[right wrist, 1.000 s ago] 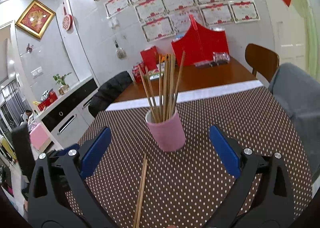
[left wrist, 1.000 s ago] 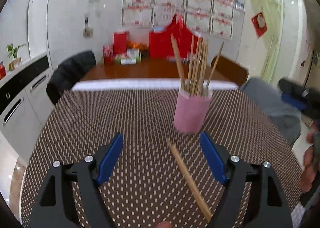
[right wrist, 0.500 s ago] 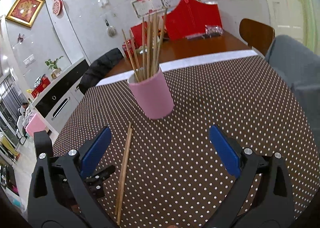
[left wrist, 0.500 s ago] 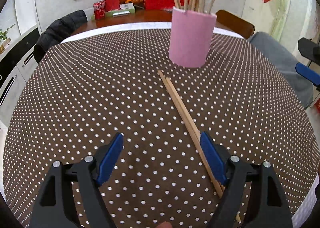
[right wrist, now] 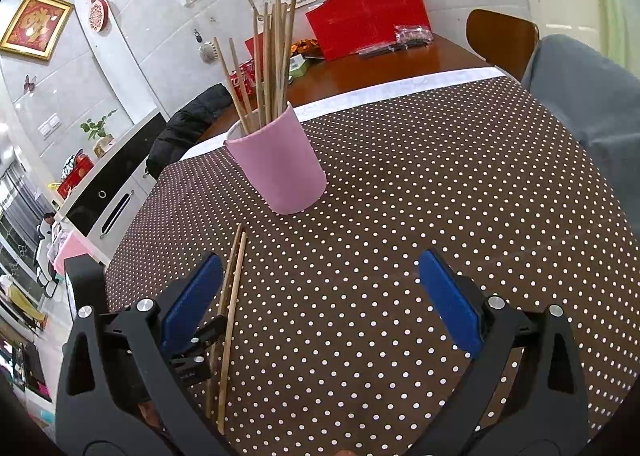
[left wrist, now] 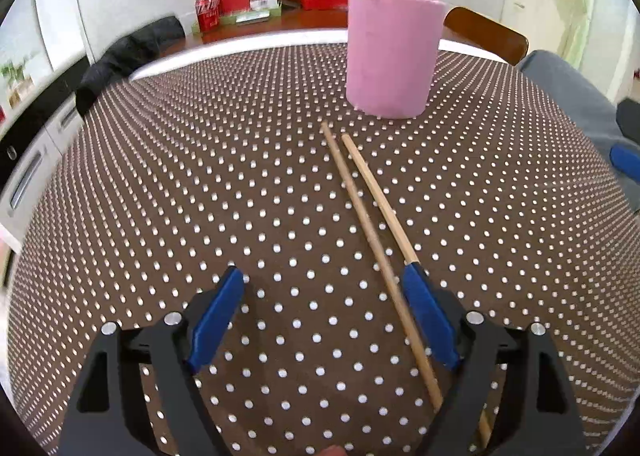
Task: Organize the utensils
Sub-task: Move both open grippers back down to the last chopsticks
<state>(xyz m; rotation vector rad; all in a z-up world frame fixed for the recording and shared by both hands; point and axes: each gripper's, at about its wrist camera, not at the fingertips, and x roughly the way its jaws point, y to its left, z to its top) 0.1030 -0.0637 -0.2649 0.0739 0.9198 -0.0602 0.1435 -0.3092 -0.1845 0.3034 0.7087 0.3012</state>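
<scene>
On our left, the left gripper [left wrist: 322,290] hangs over the dotted tablecloth [left wrist: 200,195] with its jaws spread and nothing pinched; they have just been opening a little wider. The two loose chopsticks [left wrist: 362,211] lie side by side, running from about 12 o'clock, just short of the pink cup [left wrist: 390,55], down toward 5 o'clock. One stick passes inside the jaws hard against the right blue pad, the other runs under or behind that pad. We judge that closing from here could catch only one stick, or roll the pair apart, since they sit so far off centre.

Further right, the right gripper [right wrist: 320,286] is also released, empty, with the same chopsticks [right wrist: 230,296] at its 9 o'clock, beside its left pad. The cup [right wrist: 280,171] stands at 11 o'clock, full of upright chopsticks [right wrist: 272,63]. If either gripper swings forward carelessly it could knock the cup, which looks top-heavy, and both grippers converging on one pair risk colliding.
</scene>
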